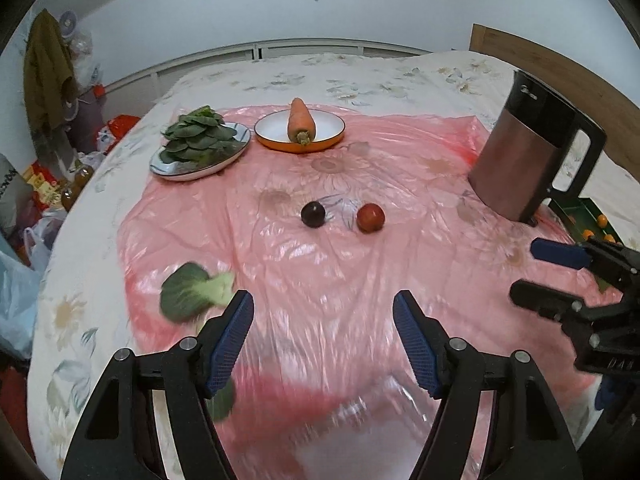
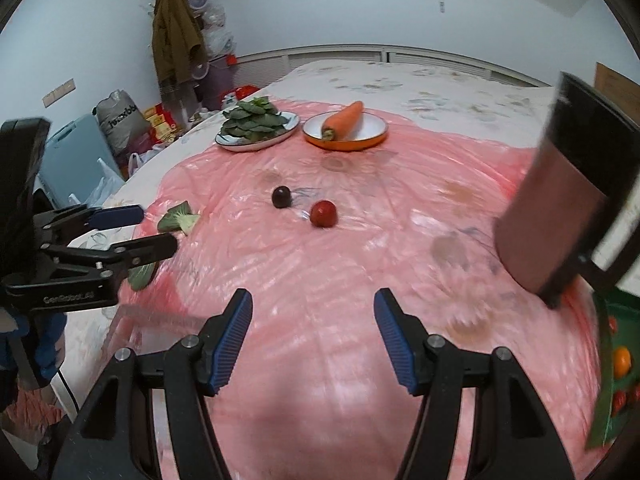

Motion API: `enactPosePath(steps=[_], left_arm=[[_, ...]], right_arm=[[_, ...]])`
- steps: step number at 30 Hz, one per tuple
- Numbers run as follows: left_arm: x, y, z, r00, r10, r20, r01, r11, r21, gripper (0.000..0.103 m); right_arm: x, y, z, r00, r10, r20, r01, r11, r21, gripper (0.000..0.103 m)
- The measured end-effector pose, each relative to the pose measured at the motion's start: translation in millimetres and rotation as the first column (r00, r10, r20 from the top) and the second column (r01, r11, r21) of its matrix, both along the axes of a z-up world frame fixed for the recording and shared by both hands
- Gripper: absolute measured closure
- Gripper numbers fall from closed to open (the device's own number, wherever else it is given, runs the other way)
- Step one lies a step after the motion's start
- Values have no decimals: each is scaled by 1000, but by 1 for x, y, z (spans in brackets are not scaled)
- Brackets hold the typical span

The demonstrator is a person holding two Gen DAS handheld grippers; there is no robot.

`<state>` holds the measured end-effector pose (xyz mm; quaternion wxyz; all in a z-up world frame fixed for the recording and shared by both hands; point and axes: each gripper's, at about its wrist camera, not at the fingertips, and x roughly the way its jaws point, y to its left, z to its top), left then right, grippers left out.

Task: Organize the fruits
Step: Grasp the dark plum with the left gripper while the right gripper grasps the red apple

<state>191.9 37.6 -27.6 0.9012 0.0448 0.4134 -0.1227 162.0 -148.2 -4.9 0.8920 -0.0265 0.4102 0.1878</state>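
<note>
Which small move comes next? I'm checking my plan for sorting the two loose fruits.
Probably ease the right gripper forward toward the round red fruit. Its jaws stand open and empty, and that fruit lies loose on the pink plastic sheet ahead, beside the dark purple round fruit.

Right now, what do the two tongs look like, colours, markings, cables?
Both the left tongs and the right tongs are black frames with silver pivot bolts and ribbed blue pads. White lettering marks the left body, too blurred to read surely. A thin dark cable hangs beneath it, beside a blue sleeve.
</note>
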Motion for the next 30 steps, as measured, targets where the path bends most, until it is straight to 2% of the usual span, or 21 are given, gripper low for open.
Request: enactPosePath(steps=[6, 8, 10, 17, 19, 27, 30], left_arm=[[45, 0, -20, 998, -29, -48, 29, 1000, 9, 42], [60, 0, -27, 997, -40, -67, 40, 999, 4, 43], [72, -1, -33, 996, -49, -79, 50, 999, 9, 47], [108, -7, -55, 990, -74, -118, 78, 996, 36, 57], [118, -9, -60, 989, -77, -123, 83, 996, 45, 58], [142, -20, -75, 982, -118, -146, 133, 987, 95, 66], [147, -26, -78, 980, -131, -152, 149, 982, 114, 68]], right_arm=[[45, 19, -15, 999, 33, -10, -33, 999, -4, 9], [60, 23, -22, 999, 44, -15, -44, 999, -4, 13], [78, 27, -30, 998, 62, -26, -62, 998, -13, 23], [123, 40, -58, 991, 115, -65, -117, 993, -32, 32], [130, 42, -65, 989, 130, -75, -133, 990, -36, 37], [148, 48, -80, 978, 191, -85, -196, 979, -55, 37], [153, 49, -83, 973, 213, -89, -219, 974, -65, 44]])
